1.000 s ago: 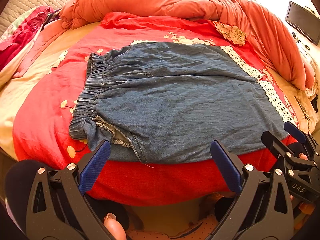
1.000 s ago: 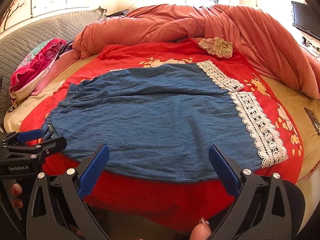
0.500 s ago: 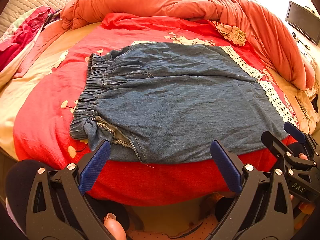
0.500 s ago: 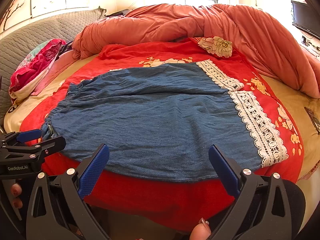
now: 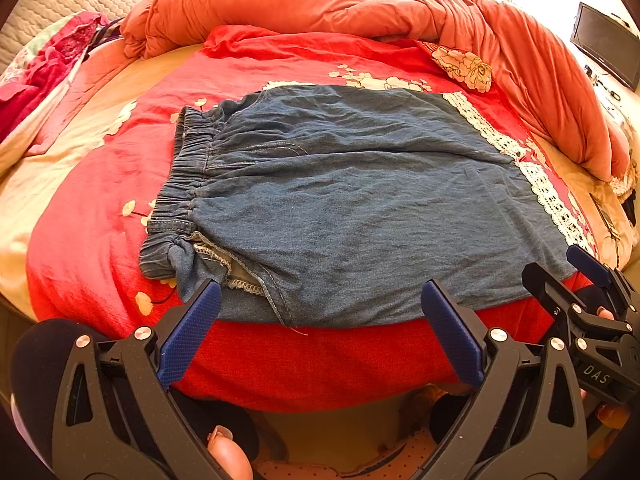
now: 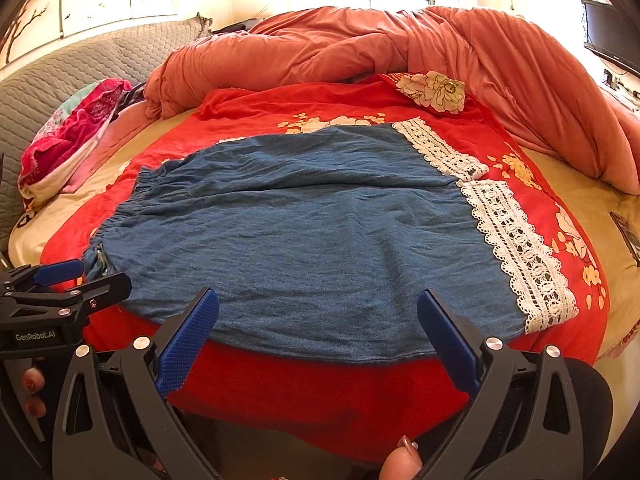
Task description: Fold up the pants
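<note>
Blue denim pants with white lace hems (image 5: 352, 200) lie flat on the red floral bedspread (image 5: 100, 208).
Left gripper (image 5: 320, 320) and right gripper (image 6: 318, 316): fingers wide apart, empty; best pinch near-edge corners together, lifting evenly.

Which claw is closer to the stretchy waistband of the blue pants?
Left. The left gripper hovers open at the pants' near edge, beside the waistband end. The right gripper hovers open further along that edge, towards the lace hem.
</note>
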Demonstrator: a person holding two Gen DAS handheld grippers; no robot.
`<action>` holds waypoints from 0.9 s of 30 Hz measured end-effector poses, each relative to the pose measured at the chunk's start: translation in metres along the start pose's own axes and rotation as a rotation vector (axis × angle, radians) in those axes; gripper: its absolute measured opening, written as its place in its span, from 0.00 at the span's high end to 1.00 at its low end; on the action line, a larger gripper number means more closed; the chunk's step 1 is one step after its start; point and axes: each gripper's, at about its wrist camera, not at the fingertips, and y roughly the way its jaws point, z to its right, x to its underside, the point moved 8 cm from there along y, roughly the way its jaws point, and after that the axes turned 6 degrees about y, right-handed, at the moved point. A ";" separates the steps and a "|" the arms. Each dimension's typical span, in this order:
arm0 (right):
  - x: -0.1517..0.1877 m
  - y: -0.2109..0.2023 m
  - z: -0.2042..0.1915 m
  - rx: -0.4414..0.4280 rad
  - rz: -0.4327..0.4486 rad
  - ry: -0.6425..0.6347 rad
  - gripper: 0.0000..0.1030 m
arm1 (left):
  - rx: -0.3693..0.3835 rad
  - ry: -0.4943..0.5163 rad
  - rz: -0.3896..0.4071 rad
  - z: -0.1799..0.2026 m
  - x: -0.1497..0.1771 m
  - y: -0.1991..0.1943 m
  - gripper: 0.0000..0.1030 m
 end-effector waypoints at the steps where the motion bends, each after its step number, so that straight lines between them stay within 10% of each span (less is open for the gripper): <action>1: 0.000 0.000 0.000 0.001 0.000 0.000 0.04 | 0.001 -0.001 0.000 0.000 0.000 0.000 0.09; 27: -0.083 0.029 -0.045 -0.106 0.008 -0.052 0.04 | 0.019 -0.013 -0.003 -0.049 -0.051 0.017 0.09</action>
